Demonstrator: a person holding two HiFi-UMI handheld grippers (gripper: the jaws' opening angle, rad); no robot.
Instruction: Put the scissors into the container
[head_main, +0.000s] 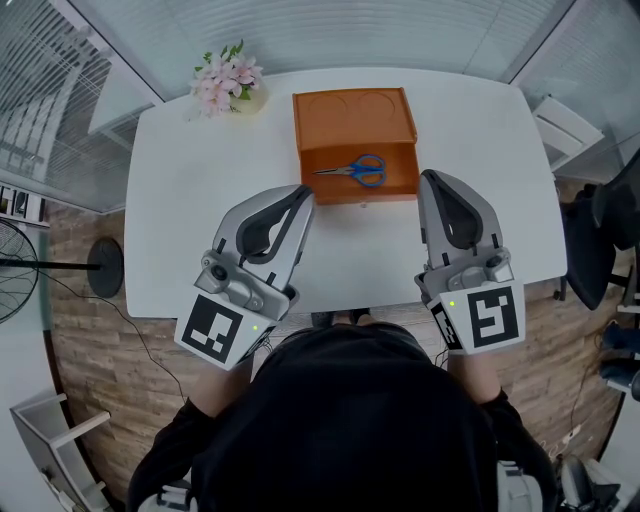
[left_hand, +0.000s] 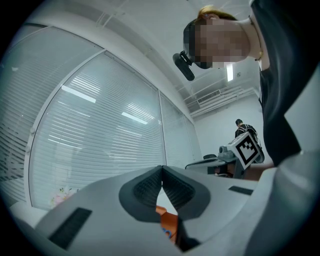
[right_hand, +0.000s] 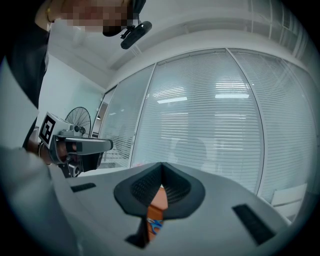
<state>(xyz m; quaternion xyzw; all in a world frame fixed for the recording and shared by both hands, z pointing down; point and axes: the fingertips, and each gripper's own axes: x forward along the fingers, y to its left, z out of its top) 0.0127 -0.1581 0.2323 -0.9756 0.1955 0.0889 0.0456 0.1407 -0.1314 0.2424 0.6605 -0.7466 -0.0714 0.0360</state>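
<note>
1. Seeing blue-handled scissors (head_main: 352, 170) lying flat inside the open front compartment of the orange container (head_main: 355, 115), with blades pointing toward the head view's left and handles toward its right.
2. Noting the container's rear part showing as a flat orange panel with two round impressions, and the whole box sitting at the far middle of the white table (head_main: 200, 200).
3. Finding the left gripper (head_main: 303, 193) hovering on the near side, angled in, with its tip close to the container's front left corner. Not managing to tell whether they touch.
4. Reading its jaws as pressed together, with dark ribbed pads (left_hand: 149, 187) meeting at the tip and gripping nothing.
5. Finding the right gripper (head_main: 430, 180) standing opposite, its tip just beside the container's front right corner.
6. Reading those jaws the same way, closed tip to tip on nothing, with pads (right_hand: 176, 187) converging in the right gripper view.
7. Catching orange container wall through the slot below each pair of pads, plus a sliver of blue in both gripper views.
8. Logging a marker cube (head_main: 215, 332) at the back of the left gripper and another at the back of the right, both near the table's front edge, above the person's dark sleeves.
9. Spotting pink flowers (head_main: 225, 78) sitting at the table's far left corner, well apart from the container.
10. Marking a standing fan (head_main: 20, 268) on the floor to the left and a dark office chair (head_main: 605, 235) to the right, with blinds behind glass all round.
</note>
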